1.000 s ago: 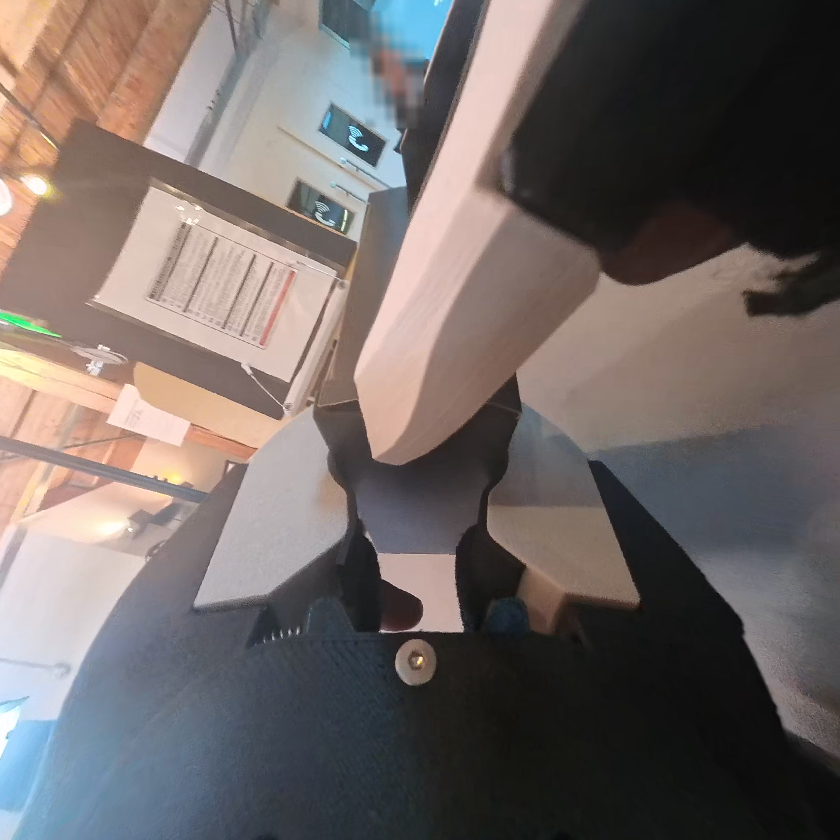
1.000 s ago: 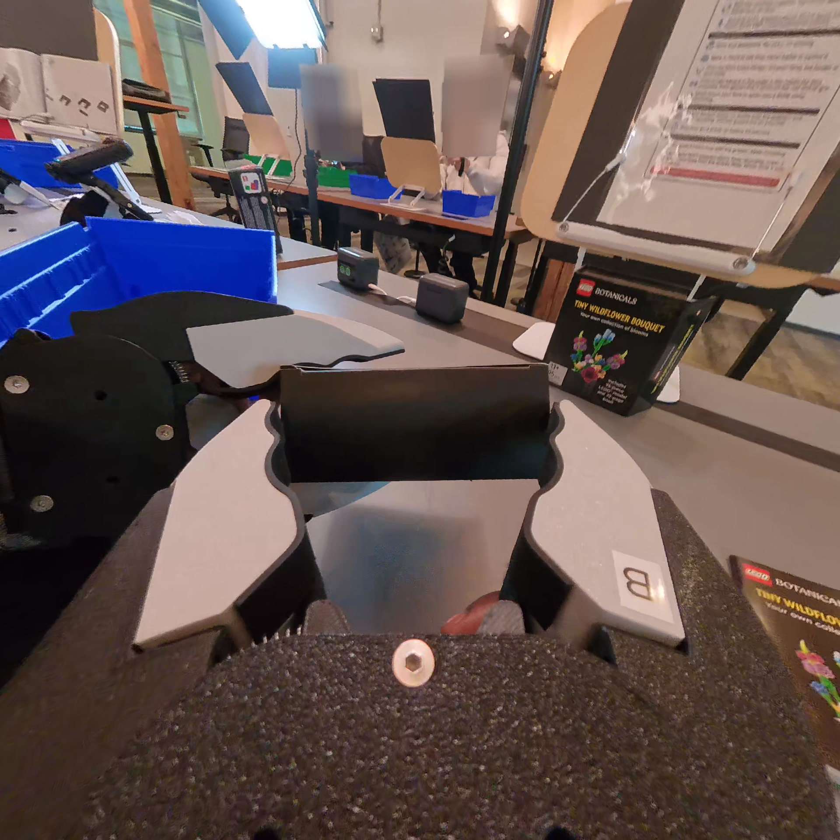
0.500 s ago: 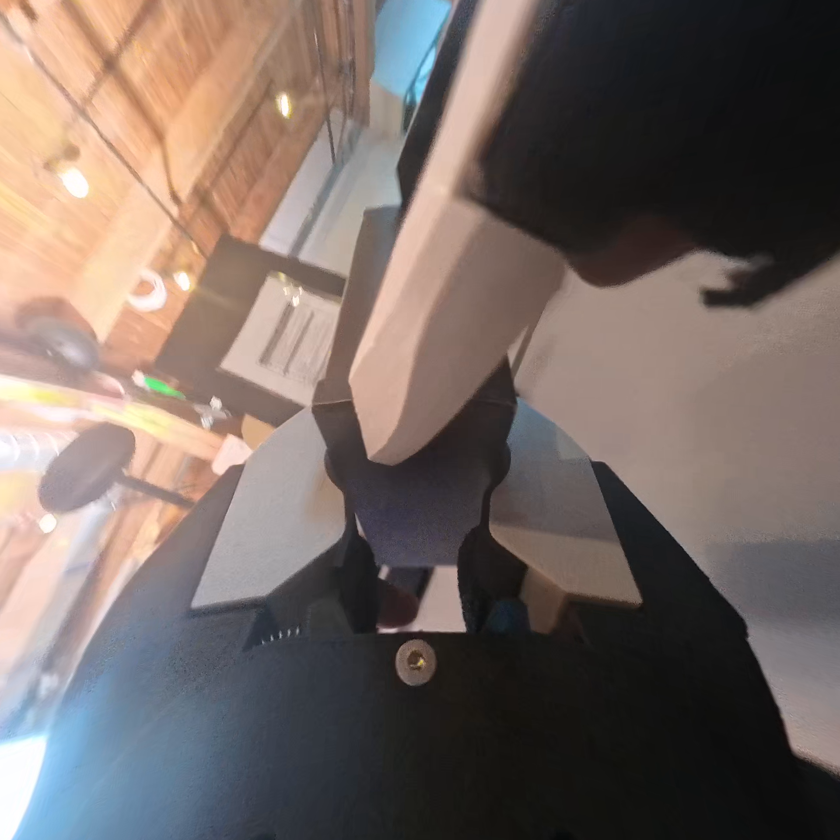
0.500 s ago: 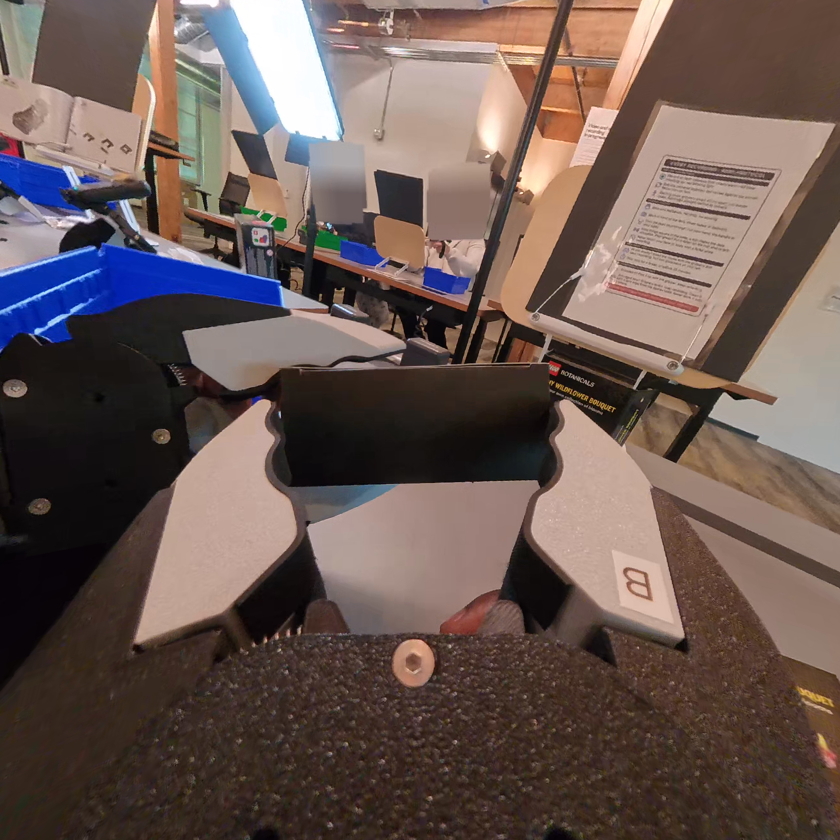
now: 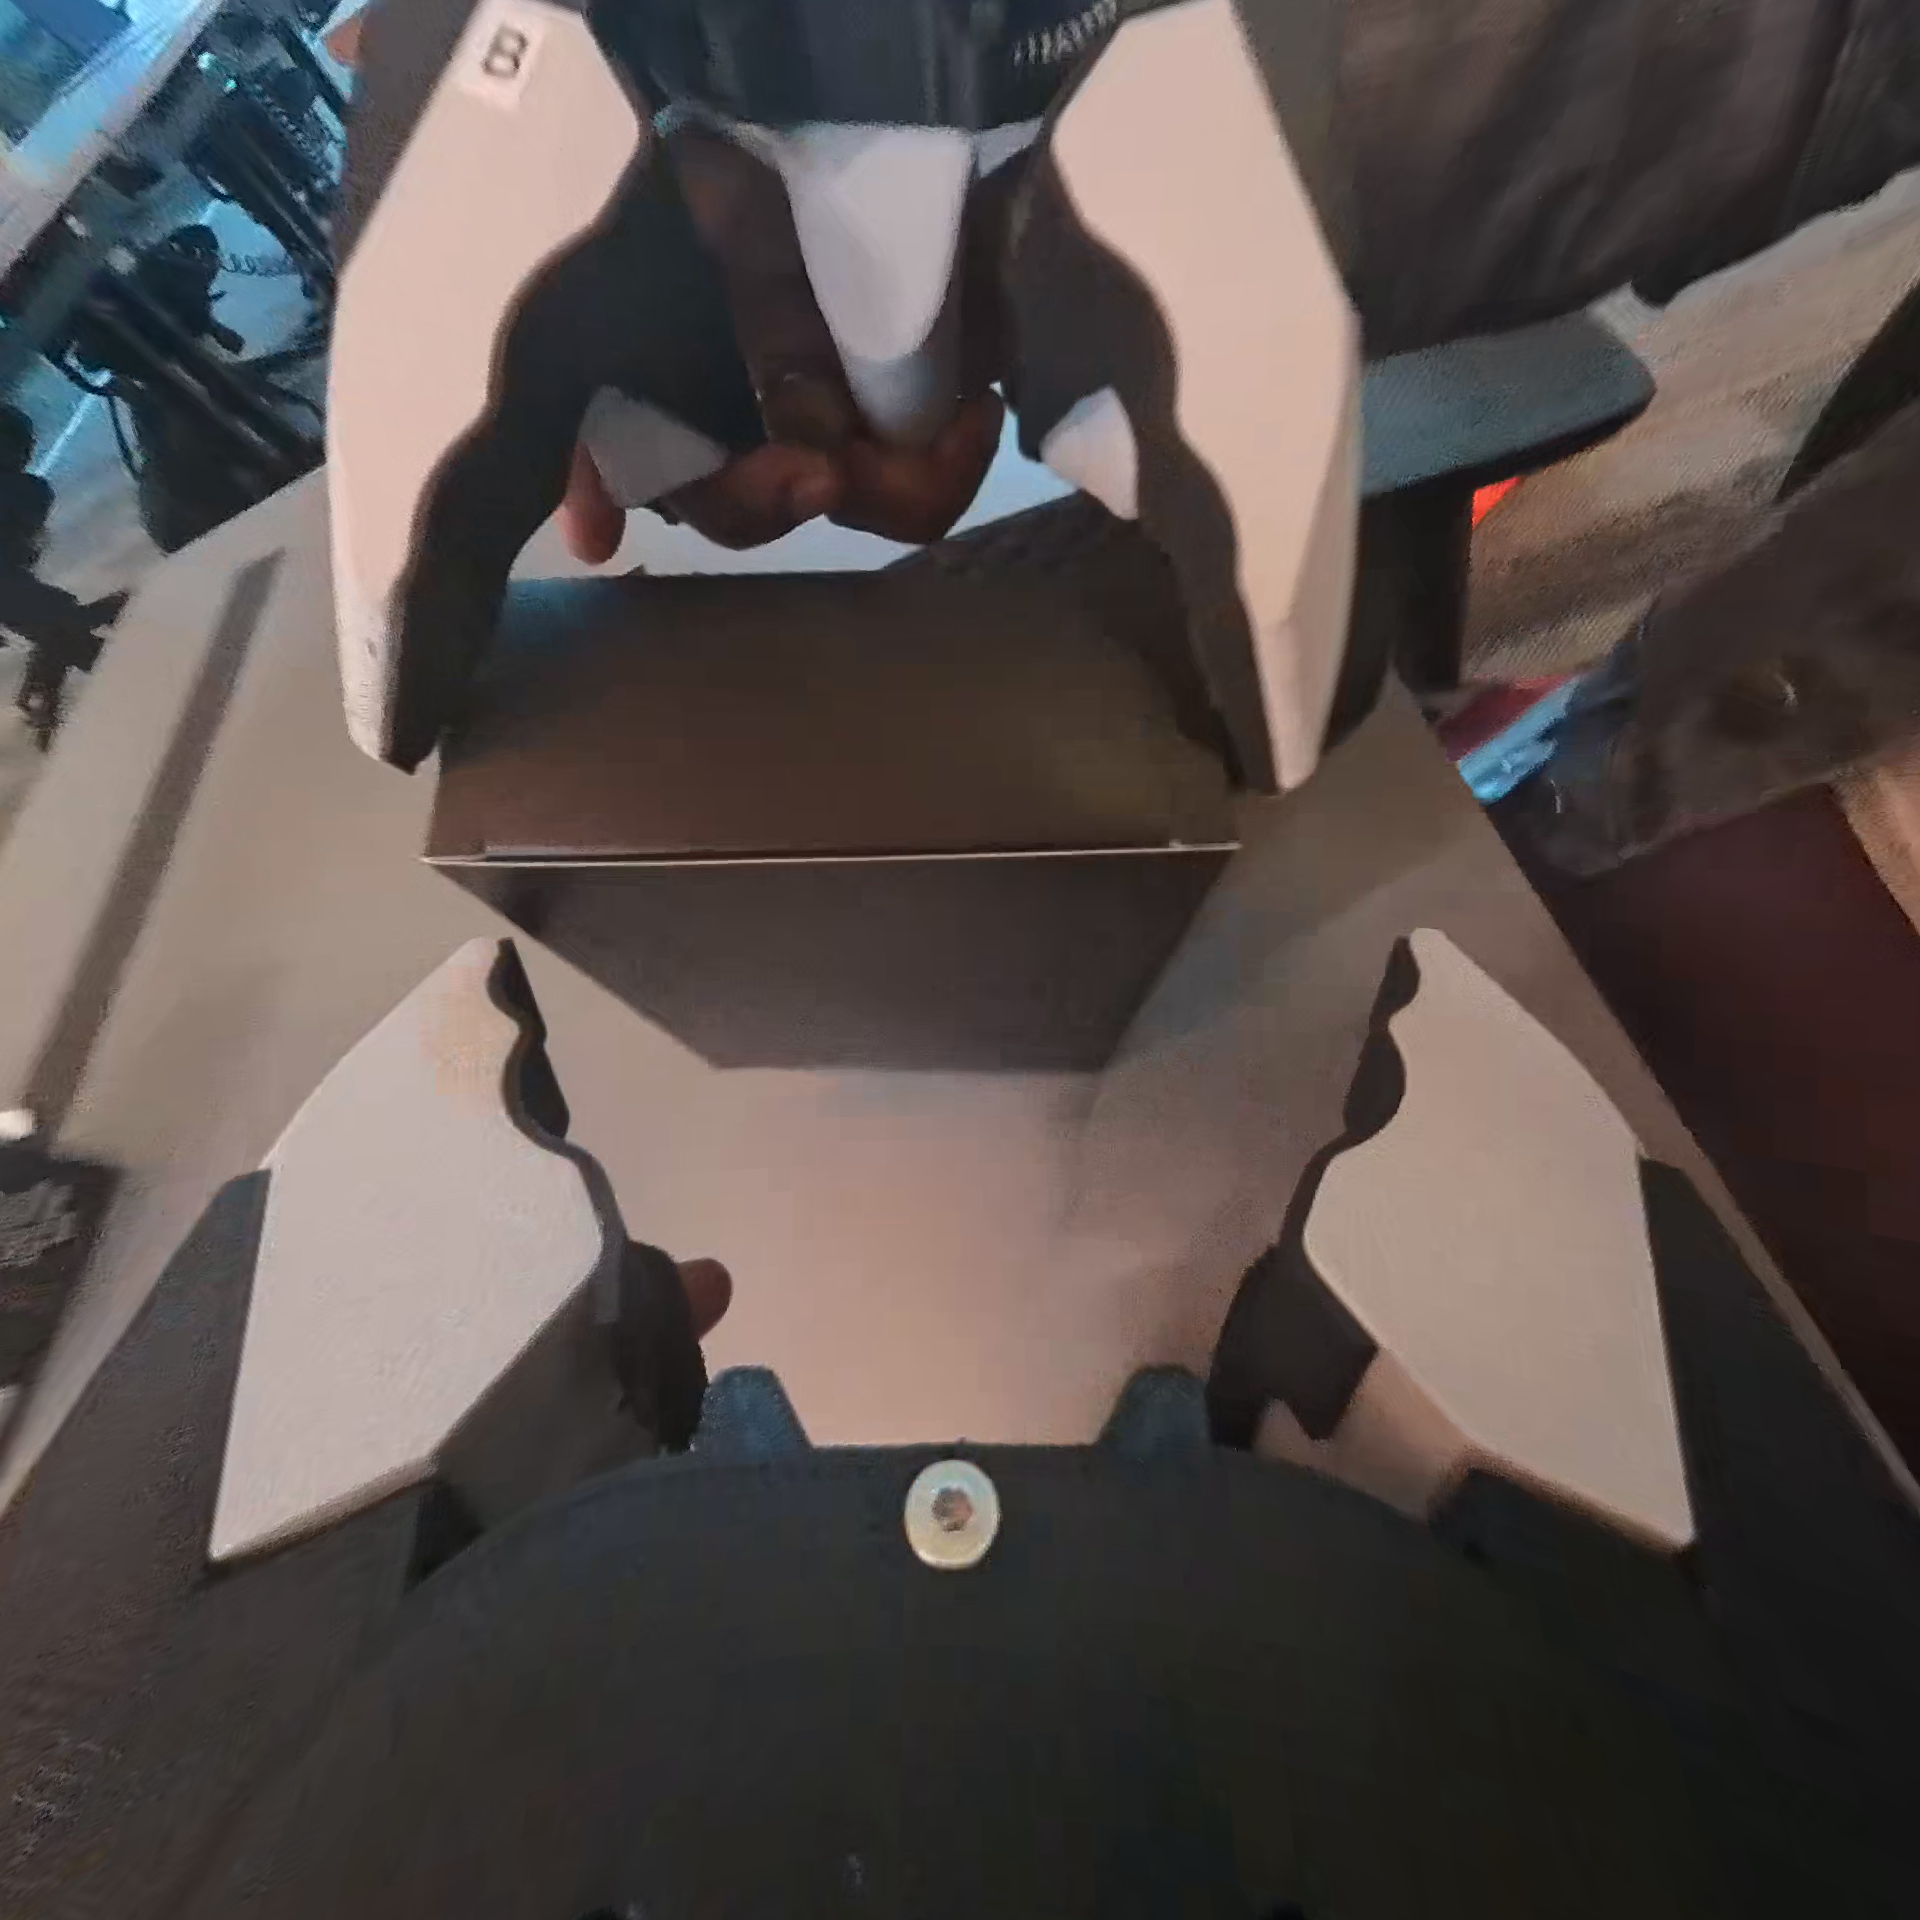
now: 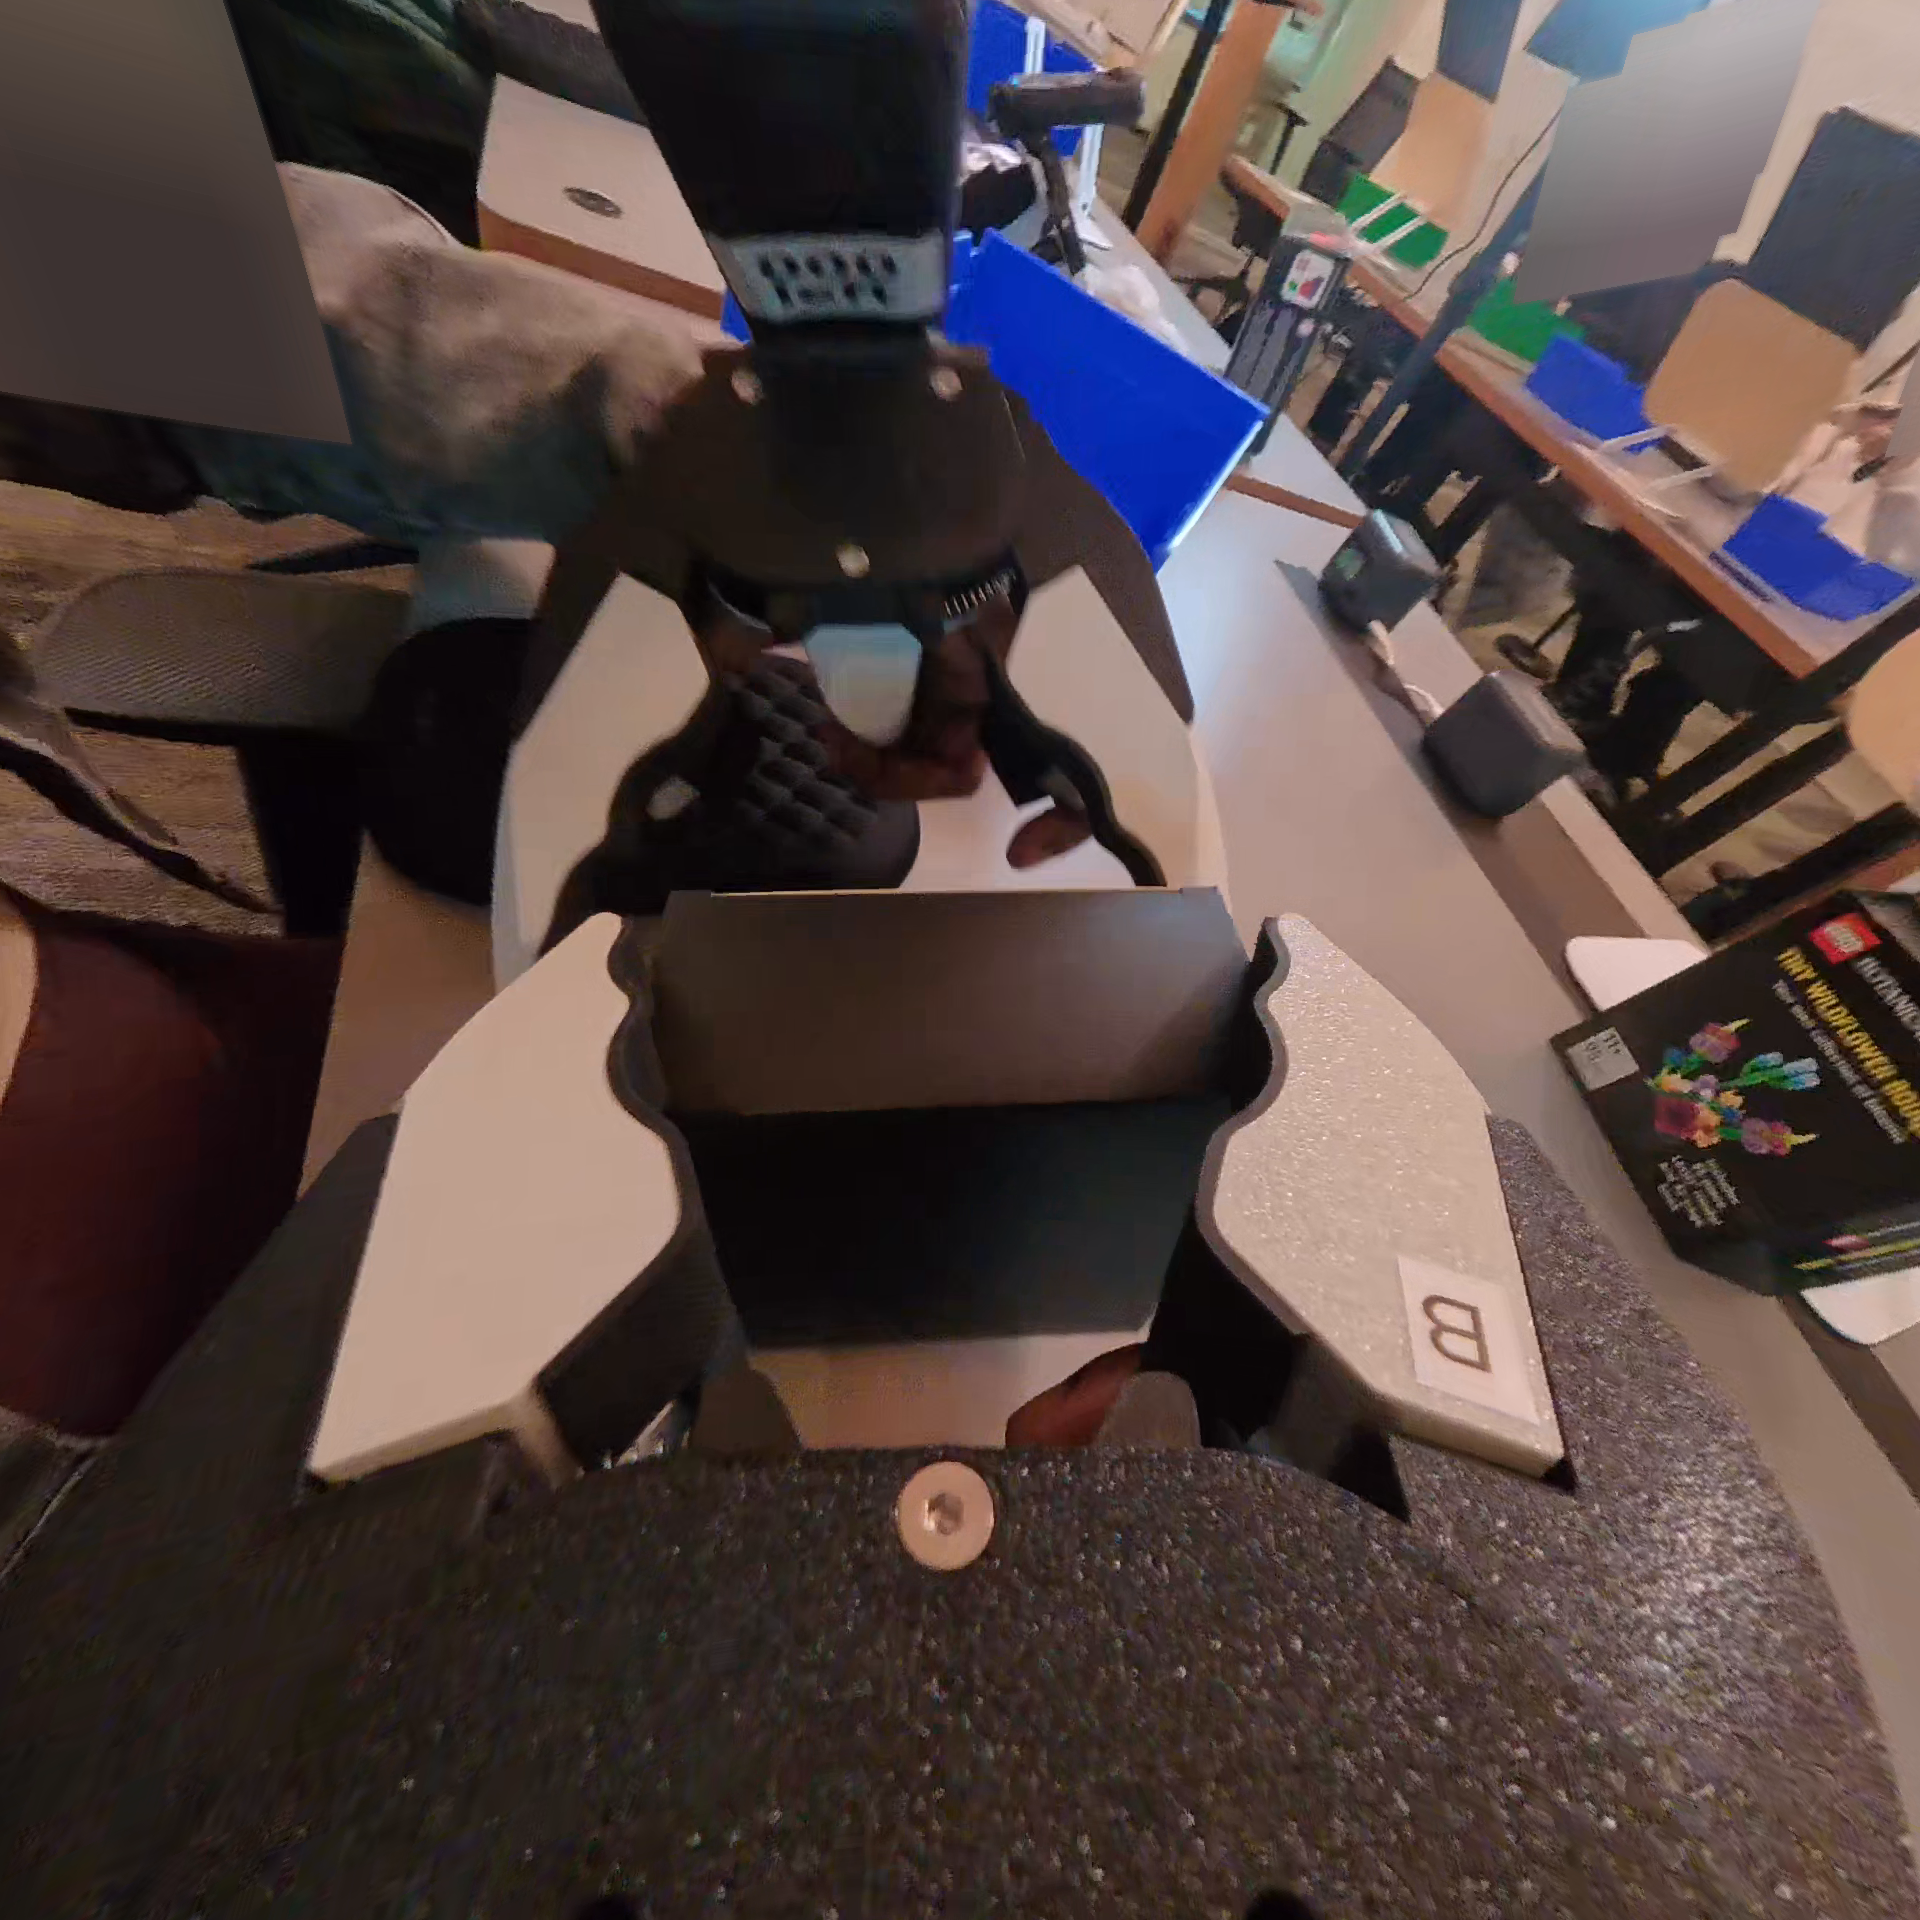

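My right gripper (image 6: 945, 935) is shut on a plain black cardboard box (image 6: 935, 1018); both grey fingers press its two sides. The same box (image 5: 831, 956) shows in the left wrist view, held from the far side by the right gripper (image 5: 836, 764). My left gripper (image 5: 956, 951) faces it with its jaws spread wide. The box's near end reaches between the fingertips (image 5: 499, 966), with a gap on each side. The left gripper (image 6: 852, 873) also shows beyond the box in the right wrist view, open, with a hand on its handle.
The grey table (image 6: 1299, 727) runs off to the right. A black printed box with flowers on it (image 6: 1745, 1091) lies at the right. A blue bin (image 6: 1091, 416) and two small dark devices (image 6: 1496, 748) stand farther back. A chair armrest (image 6: 208, 644) is at the left.
My left gripper was shut on the black box; it has let go, opened wide and swung round to face the right gripper. The right gripper keeps its hold and has tilted down towards the table.
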